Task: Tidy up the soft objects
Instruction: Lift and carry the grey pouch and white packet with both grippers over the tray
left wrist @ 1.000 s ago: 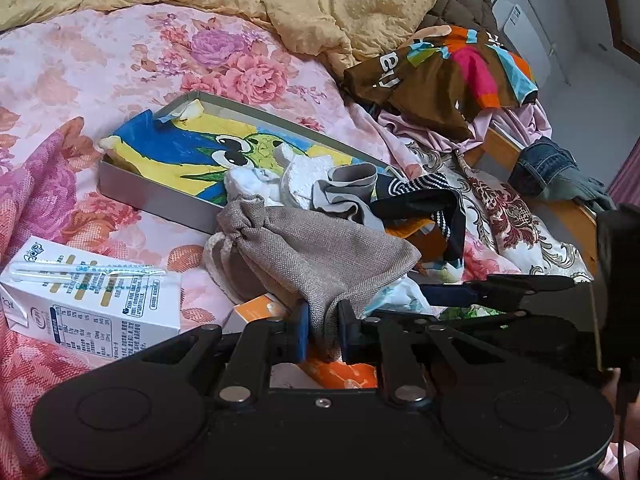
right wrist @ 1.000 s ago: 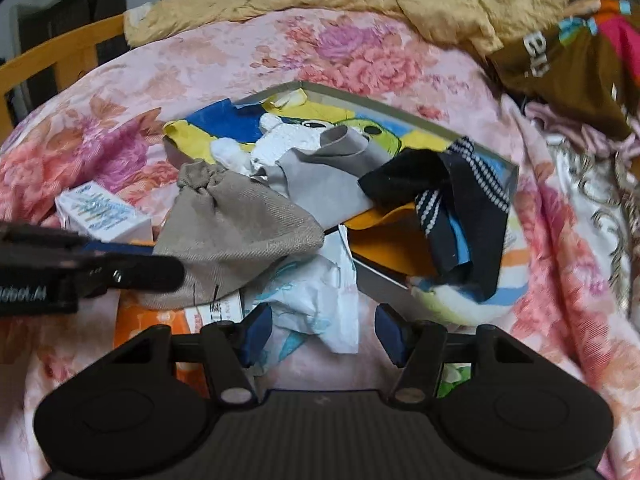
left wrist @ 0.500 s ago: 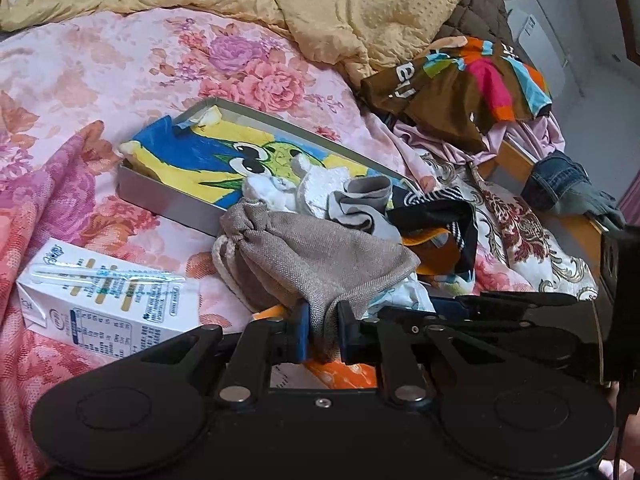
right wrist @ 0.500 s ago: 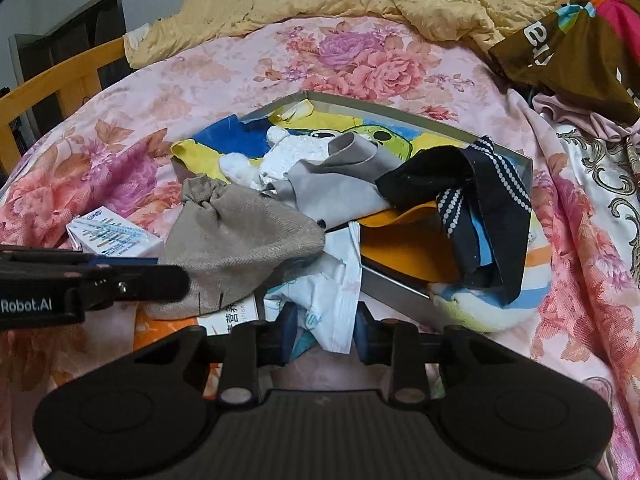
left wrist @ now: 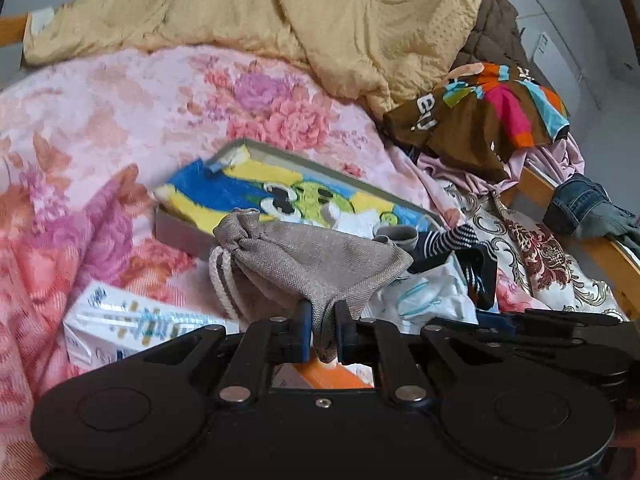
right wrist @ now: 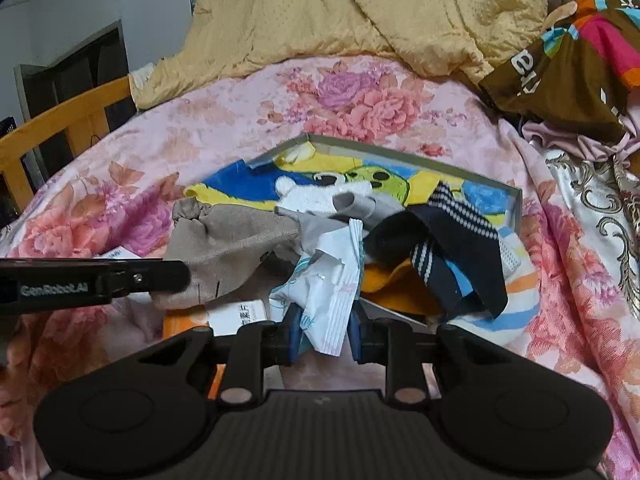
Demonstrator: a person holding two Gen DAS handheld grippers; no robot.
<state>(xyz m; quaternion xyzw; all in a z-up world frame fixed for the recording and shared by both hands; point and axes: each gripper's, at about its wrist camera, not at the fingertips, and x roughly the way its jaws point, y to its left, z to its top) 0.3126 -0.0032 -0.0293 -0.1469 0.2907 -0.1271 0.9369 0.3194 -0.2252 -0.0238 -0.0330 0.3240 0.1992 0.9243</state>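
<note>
A grey-brown drawstring pouch (left wrist: 304,256) hangs by one corner from my left gripper (left wrist: 322,320), whose jaws are closing tighter on that corner. From the right wrist view the pouch (right wrist: 228,248) stretches up and left from the left gripper (right wrist: 176,276). My right gripper (right wrist: 324,332) is closing on a crumpled white packet (right wrist: 324,292), pads pressing it, its top end standing up. Behind lies a shallow grey box (right wrist: 400,156) lined with a cartoon towel, holding a white sock (right wrist: 316,196), a grey sock (right wrist: 360,200) and a black striped sock (right wrist: 452,248).
A white drink carton (left wrist: 132,328) and an orange packet (left wrist: 332,376) lie on the pink floral bedspread near my grippers. A yellow blanket (left wrist: 280,12) is heaped at the back, a brown multicoloured garment (left wrist: 480,120) and jeans (left wrist: 580,208) at the right. A wooden bed rail (right wrist: 60,128) runs along the left.
My right jaws have gone from wide apart to pressing on the white packet, which now stands up between them. The left gripper kept its hold and raised the pouch's corner a little.
</note>
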